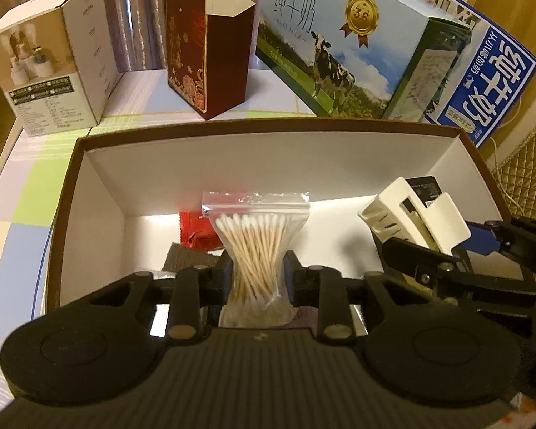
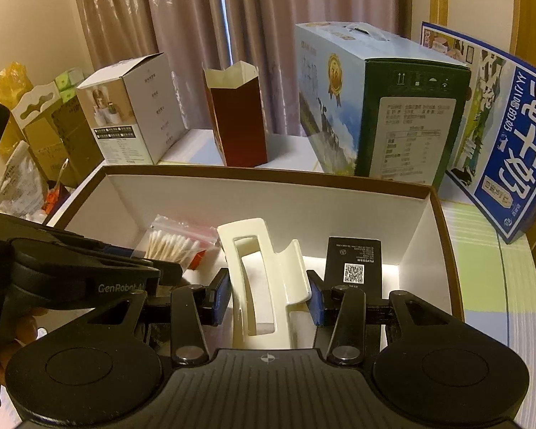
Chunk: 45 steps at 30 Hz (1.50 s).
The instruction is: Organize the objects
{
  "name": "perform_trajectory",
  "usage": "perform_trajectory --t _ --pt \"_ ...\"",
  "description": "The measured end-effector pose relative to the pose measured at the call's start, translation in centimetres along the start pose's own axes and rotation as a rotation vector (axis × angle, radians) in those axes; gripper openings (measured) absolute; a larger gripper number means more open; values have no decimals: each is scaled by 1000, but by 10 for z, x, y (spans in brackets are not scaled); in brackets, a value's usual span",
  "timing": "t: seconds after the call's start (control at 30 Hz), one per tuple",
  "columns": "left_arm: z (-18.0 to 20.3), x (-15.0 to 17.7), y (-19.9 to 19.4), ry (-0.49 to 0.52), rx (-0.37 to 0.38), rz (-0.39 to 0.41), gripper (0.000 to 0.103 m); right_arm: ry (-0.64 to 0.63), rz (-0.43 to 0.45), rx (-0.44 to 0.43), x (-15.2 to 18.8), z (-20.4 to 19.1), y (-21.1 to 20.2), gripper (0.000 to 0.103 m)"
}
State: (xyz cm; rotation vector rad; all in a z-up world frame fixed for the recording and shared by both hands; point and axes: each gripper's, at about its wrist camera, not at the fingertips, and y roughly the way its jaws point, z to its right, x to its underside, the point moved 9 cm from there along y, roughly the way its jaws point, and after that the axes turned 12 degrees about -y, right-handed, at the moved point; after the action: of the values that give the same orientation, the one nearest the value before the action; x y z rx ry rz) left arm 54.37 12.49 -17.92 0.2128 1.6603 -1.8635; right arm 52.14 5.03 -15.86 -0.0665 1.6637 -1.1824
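Observation:
An open brown box [image 1: 268, 127] with a white inside lies in front of both grippers. My left gripper [image 1: 257, 268] is shut on a clear zip bag of cotton swabs [image 1: 257, 236], pinching it at the waist and holding it upright over the box floor. My right gripper [image 2: 269, 293] is shut on a cream hair claw clip [image 2: 264, 271], its blue pads against both sides. The clip [image 1: 414, 214] hangs over the right half of the box [image 2: 268, 175]. Seen from the right, the swab bag [image 2: 171, 241] is in the left half.
A red packet [image 1: 193, 232], a dark cloth [image 1: 185, 259] and a black card with a QR code [image 2: 353, 264] lie in the box. Behind it stand a white product box [image 1: 53, 71], an open maroon carton [image 1: 211, 60] and two milk cartons [image 1: 339, 43] [image 1: 500, 71]. Cardboard boxes and bags [image 2: 35, 136] crowd the left.

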Motion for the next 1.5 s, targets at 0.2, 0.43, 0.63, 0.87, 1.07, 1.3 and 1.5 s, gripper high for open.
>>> perform_trajectory --t 0.2,0.43,0.63,0.87,1.07,1.3,1.5 --pt "-6 -6 -1 12 -26 32 66 -5 -13 3 -2 3 9 41" --pt "-13 -9 -1 32 -57 31 78 -10 -36 8 -1 7 21 41" --pt "-16 -10 -2 45 -64 37 89 -25 -55 21 2 9 30 41" --pt "-16 -10 -9 56 -63 53 93 -22 -26 24 -2 12 27 42" --pt "-14 -4 -27 67 -42 79 96 5 10 32 -3 14 6 57" --pt "-14 10 -53 63 -20 104 101 36 75 28 4 15 -34 83" --pt "-13 25 -82 36 1 135 102 33 109 42 16 9 -67 99"
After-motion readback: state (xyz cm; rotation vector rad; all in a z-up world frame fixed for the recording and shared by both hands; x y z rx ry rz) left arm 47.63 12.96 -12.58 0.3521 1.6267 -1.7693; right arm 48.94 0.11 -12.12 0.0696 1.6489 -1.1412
